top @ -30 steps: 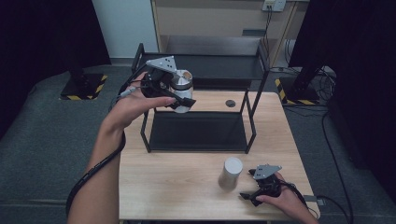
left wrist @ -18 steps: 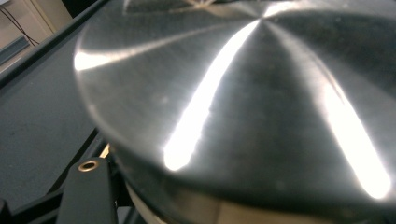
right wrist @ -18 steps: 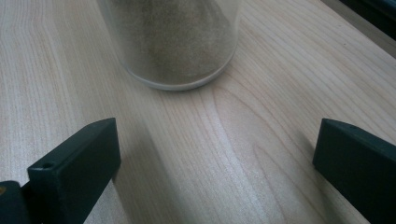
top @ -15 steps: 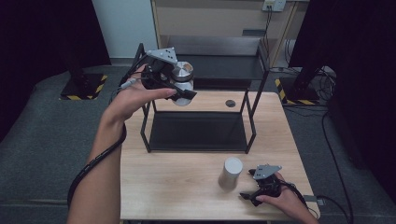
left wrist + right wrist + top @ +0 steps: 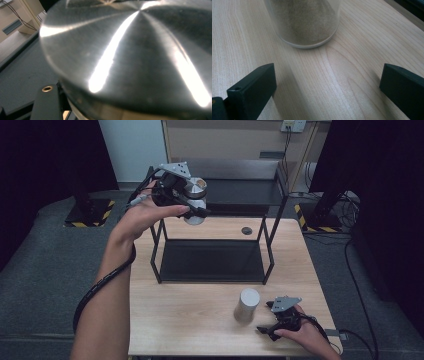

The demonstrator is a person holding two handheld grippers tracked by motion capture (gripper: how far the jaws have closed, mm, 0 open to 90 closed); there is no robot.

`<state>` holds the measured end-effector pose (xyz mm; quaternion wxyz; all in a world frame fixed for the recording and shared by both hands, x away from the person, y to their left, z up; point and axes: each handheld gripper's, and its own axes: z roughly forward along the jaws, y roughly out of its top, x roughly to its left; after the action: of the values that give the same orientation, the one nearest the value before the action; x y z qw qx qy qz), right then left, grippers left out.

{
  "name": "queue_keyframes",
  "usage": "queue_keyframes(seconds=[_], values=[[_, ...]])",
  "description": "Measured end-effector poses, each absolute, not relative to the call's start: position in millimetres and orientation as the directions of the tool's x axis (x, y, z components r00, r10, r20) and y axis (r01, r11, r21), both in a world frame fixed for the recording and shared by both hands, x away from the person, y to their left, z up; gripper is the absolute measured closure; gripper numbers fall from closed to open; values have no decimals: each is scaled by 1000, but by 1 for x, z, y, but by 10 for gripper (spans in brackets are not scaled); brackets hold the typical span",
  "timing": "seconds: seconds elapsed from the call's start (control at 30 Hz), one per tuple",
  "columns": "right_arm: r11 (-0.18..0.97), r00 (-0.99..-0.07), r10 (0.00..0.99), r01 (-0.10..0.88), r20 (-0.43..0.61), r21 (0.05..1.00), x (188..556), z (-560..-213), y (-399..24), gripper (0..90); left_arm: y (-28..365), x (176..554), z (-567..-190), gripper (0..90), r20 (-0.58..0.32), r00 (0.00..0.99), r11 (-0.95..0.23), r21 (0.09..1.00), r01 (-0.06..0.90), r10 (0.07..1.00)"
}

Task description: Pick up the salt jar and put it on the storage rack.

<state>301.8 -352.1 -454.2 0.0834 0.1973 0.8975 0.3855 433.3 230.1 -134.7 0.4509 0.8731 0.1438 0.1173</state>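
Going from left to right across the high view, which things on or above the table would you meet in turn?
Left gripper shut on the metal-lidded jar above the black rack's left end → small dark disc on the table → second jar standing near the front → right gripper, jaws open.

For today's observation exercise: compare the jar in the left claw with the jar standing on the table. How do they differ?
The held jar is lifted above the black rack, gripped by the left claw; the table jar stands free on the wooden table, before the open right claw. The held jar tilts; the table jar is upright. Both are small cylinders.
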Motion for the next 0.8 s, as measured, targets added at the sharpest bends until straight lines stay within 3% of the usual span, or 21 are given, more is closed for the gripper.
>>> queue_keyframes(seconds=[0.2, 0.8], values=[[624, -908, 419, 289, 2, 726, 302, -454, -352, 17, 230, 437, -132, 299, 74, 926, -537, 831, 148, 369], [624, -908, 418, 289, 2, 726, 302, -454, -352, 17, 208, 430, -117, 299, 96, 810, -467, 853, 233, 579]])
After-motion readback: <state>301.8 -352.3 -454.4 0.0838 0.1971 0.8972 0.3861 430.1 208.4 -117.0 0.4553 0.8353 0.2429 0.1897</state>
